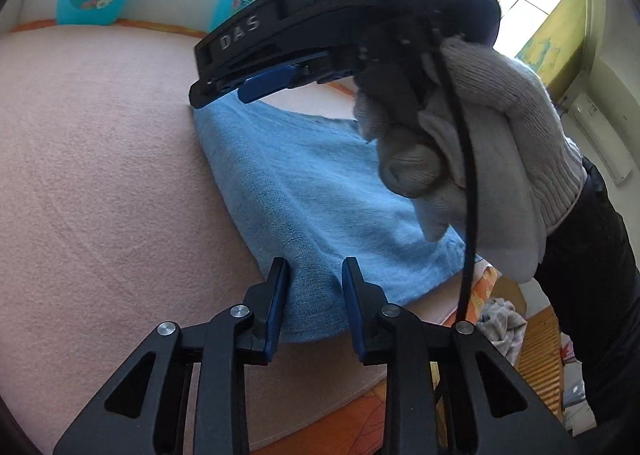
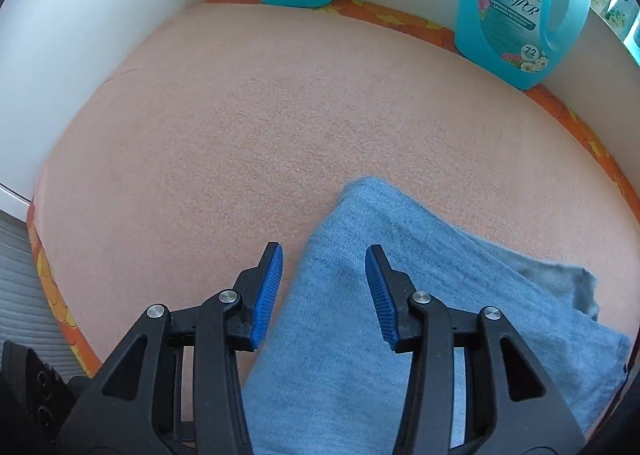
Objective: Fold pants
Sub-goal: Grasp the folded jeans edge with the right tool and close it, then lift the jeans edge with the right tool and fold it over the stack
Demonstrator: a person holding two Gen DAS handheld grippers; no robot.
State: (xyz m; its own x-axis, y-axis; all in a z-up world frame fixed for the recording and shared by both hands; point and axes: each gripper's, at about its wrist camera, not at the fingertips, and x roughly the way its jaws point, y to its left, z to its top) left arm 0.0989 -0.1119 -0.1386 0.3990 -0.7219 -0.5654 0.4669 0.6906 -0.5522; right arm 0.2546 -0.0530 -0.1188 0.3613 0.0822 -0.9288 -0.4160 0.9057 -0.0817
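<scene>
So, the pink tabletop (image 2: 224, 127) fills most of what I see, and the blue pants (image 1: 320, 191) lie on it as a flat, layered strip near my edge, well clear of the two detergent bottles (image 2: 516, 11) at the back. I judge the folding well along: the legs look doubled over, with perhaps one more fold or a tidy-up left. My left hand-held gripper (image 1: 315, 275) hovers low over the near end of the cloth, jaws apart, nothing pinched. My right hand-held gripper (image 2: 324, 275) hangs above the strip, jaws apart and empty too. The waistband and hems I cannot pick out, and my gloved right hand (image 1: 472, 135) hides the far right part of the pants.
</scene>
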